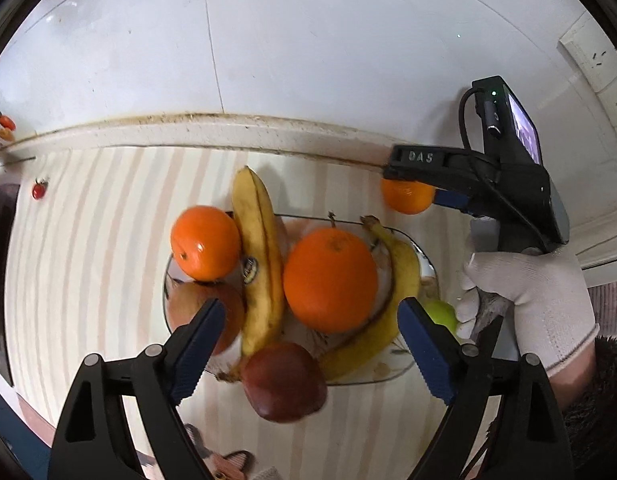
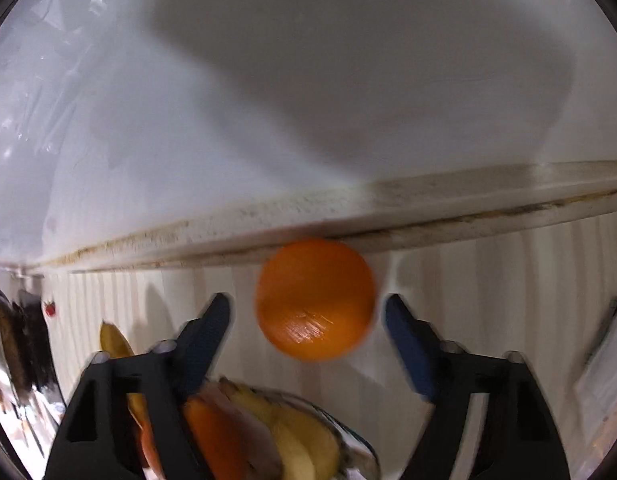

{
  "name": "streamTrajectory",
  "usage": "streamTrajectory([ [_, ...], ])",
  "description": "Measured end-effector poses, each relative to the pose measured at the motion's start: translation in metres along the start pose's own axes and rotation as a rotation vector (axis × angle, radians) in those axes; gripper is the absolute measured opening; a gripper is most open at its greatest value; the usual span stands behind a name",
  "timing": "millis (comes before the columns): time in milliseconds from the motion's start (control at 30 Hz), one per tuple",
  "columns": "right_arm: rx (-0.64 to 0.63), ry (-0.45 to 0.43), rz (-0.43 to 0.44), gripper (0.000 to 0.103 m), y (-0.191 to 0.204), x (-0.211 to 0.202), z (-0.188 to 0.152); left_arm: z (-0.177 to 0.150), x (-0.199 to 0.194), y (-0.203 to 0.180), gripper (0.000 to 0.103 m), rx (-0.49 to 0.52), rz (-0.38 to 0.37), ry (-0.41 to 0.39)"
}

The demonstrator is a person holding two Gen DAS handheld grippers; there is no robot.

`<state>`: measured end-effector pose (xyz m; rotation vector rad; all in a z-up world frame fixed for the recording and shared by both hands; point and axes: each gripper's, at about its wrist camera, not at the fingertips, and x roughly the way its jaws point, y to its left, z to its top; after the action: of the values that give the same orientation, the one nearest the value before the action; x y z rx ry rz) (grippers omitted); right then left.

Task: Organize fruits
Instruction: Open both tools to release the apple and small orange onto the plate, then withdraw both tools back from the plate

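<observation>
While its jaws stood wide and empty, the right gripper (image 2: 308, 324) closed in on a loose orange (image 2: 315, 299) resting on the striped tablecloth (image 1: 88, 240) against the wall ledge, at two o'clock from the glass plate (image 1: 426, 264) of bananas, oranges and apples. Firm, round and smooth-skinned, the orange looked apt to roll or slip; a hold across its widest middle seemed safest. The left gripper (image 1: 310, 320), likewise wide and empty, hovered over the plate.
</observation>
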<state>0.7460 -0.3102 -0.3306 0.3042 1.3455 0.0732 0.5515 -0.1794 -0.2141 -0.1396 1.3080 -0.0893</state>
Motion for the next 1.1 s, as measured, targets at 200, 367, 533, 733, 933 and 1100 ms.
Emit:
streamTrajectory([
  [200, -0.054, -0.041, 0.08, 0.067, 0.0, -0.038, -0.025, -0.002, 0.008, 0.01, 0.088, 0.013, 0.015, 0.02],
  [367, -0.071, -0.029, 0.197, 0.067, -0.004, -0.08, -0.066, -0.012, 0.011, 0.014, 0.088, 0.043, 0.052, -0.001],
  [533, -0.093, 0.031, 0.197, 0.067, -0.003, -0.07, -0.094, -0.022, 0.021, 0.021, 0.088, 0.051, 0.063, 0.025],
  [733, -0.112, 0.044, 0.187, 0.068, 0.0, -0.059, -0.103, -0.023, 0.024, 0.019, 0.088, 0.07, 0.074, 0.032],
  [933, -0.122, 0.056, 0.175, 0.072, 0.008, -0.062, -0.099, -0.023, 0.023, 0.016, 0.088, 0.069, 0.066, 0.03],
  [1100, -0.118, 0.034, 0.157, 0.082, 0.011, -0.074, -0.099, -0.026, 0.016, 0.015, 0.088, 0.075, 0.066, 0.016],
])
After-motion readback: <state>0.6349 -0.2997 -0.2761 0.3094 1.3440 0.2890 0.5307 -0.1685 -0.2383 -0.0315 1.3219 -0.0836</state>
